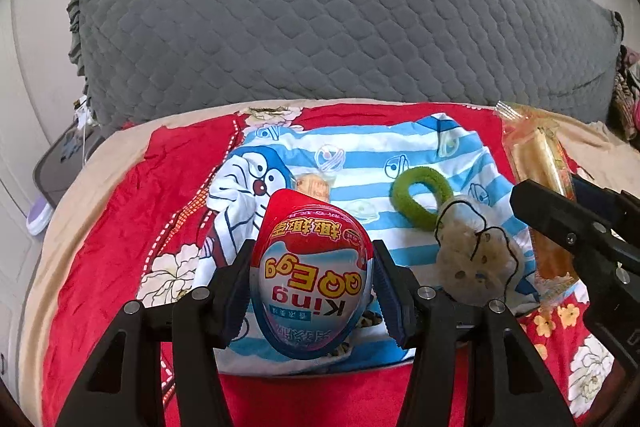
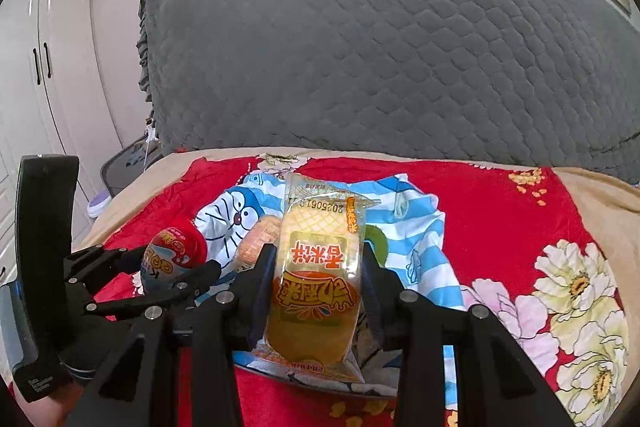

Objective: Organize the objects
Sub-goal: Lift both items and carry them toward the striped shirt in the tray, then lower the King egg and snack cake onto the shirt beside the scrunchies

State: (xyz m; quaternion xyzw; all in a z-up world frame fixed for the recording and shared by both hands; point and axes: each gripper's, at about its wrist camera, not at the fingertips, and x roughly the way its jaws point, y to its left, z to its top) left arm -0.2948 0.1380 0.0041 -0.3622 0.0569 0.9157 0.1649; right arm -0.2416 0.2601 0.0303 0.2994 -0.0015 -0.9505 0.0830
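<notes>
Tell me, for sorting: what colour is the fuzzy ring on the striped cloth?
Green; the fuzzy ring shows best in the left wrist view.

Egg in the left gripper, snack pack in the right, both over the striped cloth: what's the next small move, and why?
Probably lower the egg a little further onto bare striped cloth before opening. The left gripper is shut on it above the cloth, the green ring and plush toy lie to its right, and the right gripper holds the snack pack close by.
</notes>
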